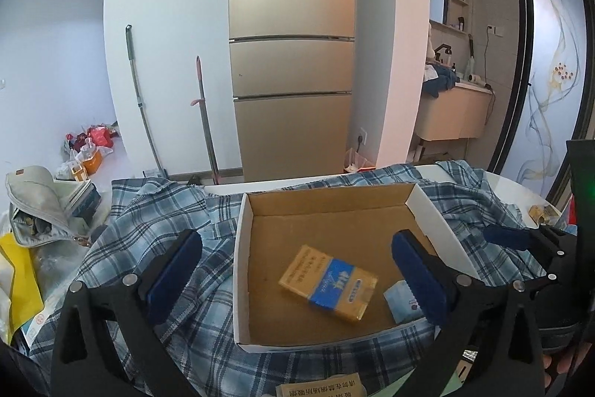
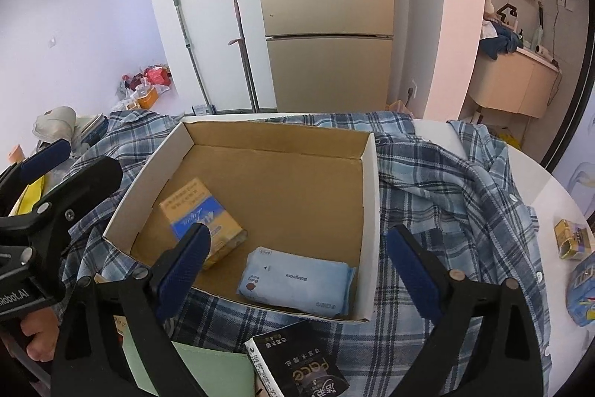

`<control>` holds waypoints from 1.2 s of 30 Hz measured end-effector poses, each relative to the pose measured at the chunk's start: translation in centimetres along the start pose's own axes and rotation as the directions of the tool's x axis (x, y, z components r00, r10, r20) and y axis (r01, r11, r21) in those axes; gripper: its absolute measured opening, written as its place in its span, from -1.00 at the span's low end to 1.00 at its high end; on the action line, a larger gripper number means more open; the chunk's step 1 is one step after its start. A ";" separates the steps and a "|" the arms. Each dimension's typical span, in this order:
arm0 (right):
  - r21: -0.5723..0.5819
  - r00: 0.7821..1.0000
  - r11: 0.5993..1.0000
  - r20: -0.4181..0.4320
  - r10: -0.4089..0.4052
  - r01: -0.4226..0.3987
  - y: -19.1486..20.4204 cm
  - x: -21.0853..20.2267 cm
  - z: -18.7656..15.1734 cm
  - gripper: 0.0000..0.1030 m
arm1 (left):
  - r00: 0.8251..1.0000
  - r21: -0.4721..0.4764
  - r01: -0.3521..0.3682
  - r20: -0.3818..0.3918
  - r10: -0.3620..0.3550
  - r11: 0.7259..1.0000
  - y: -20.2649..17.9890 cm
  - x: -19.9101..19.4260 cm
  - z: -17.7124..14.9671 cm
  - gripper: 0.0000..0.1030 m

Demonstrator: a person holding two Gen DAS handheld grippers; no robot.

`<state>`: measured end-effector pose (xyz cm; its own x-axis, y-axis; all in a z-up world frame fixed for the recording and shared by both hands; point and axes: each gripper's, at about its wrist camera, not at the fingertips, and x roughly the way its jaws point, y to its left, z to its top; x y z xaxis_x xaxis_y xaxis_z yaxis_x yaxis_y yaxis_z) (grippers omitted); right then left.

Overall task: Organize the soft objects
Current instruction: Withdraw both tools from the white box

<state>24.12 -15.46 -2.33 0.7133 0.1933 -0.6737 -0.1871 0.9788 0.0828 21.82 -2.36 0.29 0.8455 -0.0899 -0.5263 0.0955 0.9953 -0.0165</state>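
Note:
An open cardboard box [image 1: 241, 248] [image 2: 368, 211] sits on a blue plaid shirt [image 1: 156, 222] [image 2: 446, 196] spread over the table. Inside lie a yellow-and-blue tissue pack [image 1: 327, 281] [image 2: 200, 211] and a light blue wipes pack [image 2: 297, 281] [image 1: 399, 300]. My left gripper [image 1: 297, 274] is open and empty, its fingers straddling the box's left wall. My right gripper [image 2: 297, 259] is open and empty, hovering over the box's near edge above the wipes pack. A black tissue pack [image 2: 301, 363] lies in front of the box.
A green sheet [image 2: 208, 371] lies near the front edge. Small yellow and blue packs [image 2: 572, 240] sit on the white table at the right. A grey bag [image 1: 37, 203] and clutter lie at the left. A gold fridge [image 1: 290, 62] stands behind.

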 end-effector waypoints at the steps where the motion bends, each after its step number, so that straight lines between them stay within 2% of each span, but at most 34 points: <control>1: 0.002 1.000 1.000 0.002 0.000 0.000 0.0 0.0 0.0 0.85 | 1.000 0.004 0.001 0.002 -0.001 1.000 -0.1 -0.1 0.0 1.00; 7: 0.012 0.999 1.000 0.035 -0.008 0.007 -0.4 -1.3 0.6 0.85 | 0.999 0.006 0.037 0.027 -0.037 0.999 -0.2 -1.3 0.4 1.00; 13: 0.023 0.993 1.000 0.119 -0.021 0.018 -0.6 -4.8 1.3 0.85 | 0.993 0.001 -0.015 0.116 0.014 1.000 0.0 -5.0 1.7 1.00; 20: 0.015 0.975 1.000 0.221 0.004 -0.007 0.3 -9.8 0.9 0.91 | 0.956 -0.013 -0.064 0.287 0.065 0.998 0.3 -12.5 1.9 1.00; 25: 0.045 0.950 0.999 0.313 -0.001 -0.014 0.7 -13.5 -0.5 0.95 | 0.940 -0.017 -0.016 0.340 0.021 1.000 0.5 -17.4 0.6 1.00; 27: 0.045 0.940 0.999 0.342 0.008 -0.025 0.9 -14.7 -1.1 0.99 | 0.927 -0.020 -0.033 0.374 0.038 0.999 0.6 -19.2 -0.3 1.00; 30: 0.030 0.929 0.999 0.370 0.018 -0.031 1.2 -16.0 -2.0 0.99 | 0.913 -0.027 -0.032 0.407 0.040 0.999 0.8 -20.7 -1.5 1.00; 36: 0.017 0.915 1.000 0.403 0.012 -0.021 1.8 -16.6 -4.2 0.99 | 0.909 -0.043 -0.047 0.412 0.061 0.998 1.6 -21.0 -3.8 1.00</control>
<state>9.09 -17.17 5.87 0.9229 0.2157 -0.3191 -0.1902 0.9756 0.1095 2.18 1.26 8.07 0.9910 -0.0360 -0.1288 0.0326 0.9991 -0.0282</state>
